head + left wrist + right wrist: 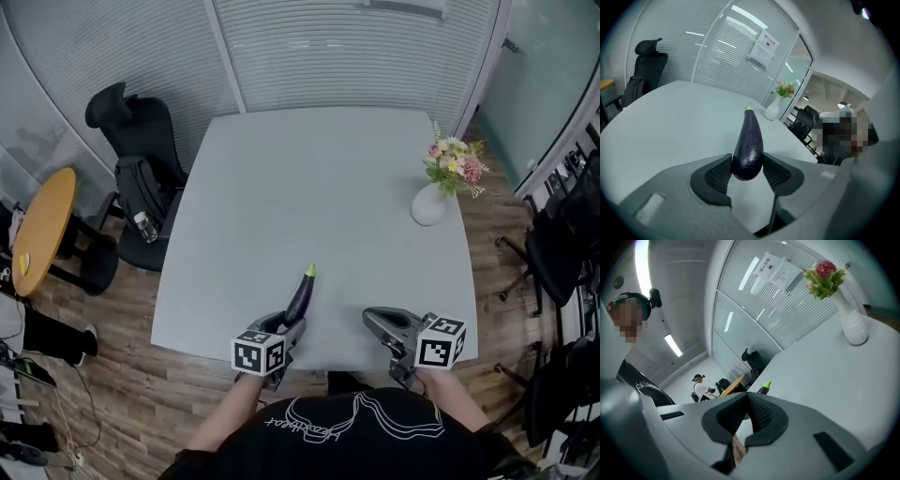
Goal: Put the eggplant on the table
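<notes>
Eggplant clamped in the left tongs above the table

The left tongs (747,172) grip the eggplant (749,140) by its thick end, green tip pointing forward over the table (309,178). Beside them, the right tongs (746,401) are closed on nothing.

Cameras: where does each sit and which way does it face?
Head view: on the person's head, facing steeply down at the table; shirt, left gripper and right gripper show.
Left gripper view: on that gripper, facing across the table; jaws clamp the eggplant.
Right gripper view: on that gripper, tilted; jaws shut, empty.
Shared: eggplant and vase in all.
</notes>
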{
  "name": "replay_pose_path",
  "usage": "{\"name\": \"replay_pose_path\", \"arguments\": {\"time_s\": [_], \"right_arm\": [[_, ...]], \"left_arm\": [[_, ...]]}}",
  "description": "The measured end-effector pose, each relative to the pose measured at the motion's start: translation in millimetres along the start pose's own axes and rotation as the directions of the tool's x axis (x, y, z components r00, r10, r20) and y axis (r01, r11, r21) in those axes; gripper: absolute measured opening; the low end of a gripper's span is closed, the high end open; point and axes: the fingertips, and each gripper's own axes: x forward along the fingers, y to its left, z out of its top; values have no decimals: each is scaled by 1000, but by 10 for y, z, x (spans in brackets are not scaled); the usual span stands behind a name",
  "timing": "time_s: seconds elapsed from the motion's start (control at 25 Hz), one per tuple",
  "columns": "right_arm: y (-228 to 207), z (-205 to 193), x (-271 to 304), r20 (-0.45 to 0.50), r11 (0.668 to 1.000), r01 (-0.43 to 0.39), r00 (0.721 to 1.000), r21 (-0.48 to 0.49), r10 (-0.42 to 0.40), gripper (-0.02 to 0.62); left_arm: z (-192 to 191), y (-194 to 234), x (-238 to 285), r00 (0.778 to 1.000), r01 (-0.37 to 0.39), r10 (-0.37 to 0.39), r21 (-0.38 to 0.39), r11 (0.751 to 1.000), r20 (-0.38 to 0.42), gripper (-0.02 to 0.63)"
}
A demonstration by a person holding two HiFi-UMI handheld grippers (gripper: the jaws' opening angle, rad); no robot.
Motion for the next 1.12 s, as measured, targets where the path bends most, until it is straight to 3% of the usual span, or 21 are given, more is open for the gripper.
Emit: {"name": "replay_pose_path", "arguments": {"time_s": [0.68, 1.12], "right_arm": [[-155, -151, -12, -33, 998, 45, 998, 34, -44, 9], [-161, -233, -95, -26, 997, 59, 998, 49, -58, 9]], "left_arm": [[-464, 299, 316, 987, -34, 19, -93, 995, -157, 213], [-541, 294, 374, 986, -34, 16, -107, 994, -163, 213]]}}
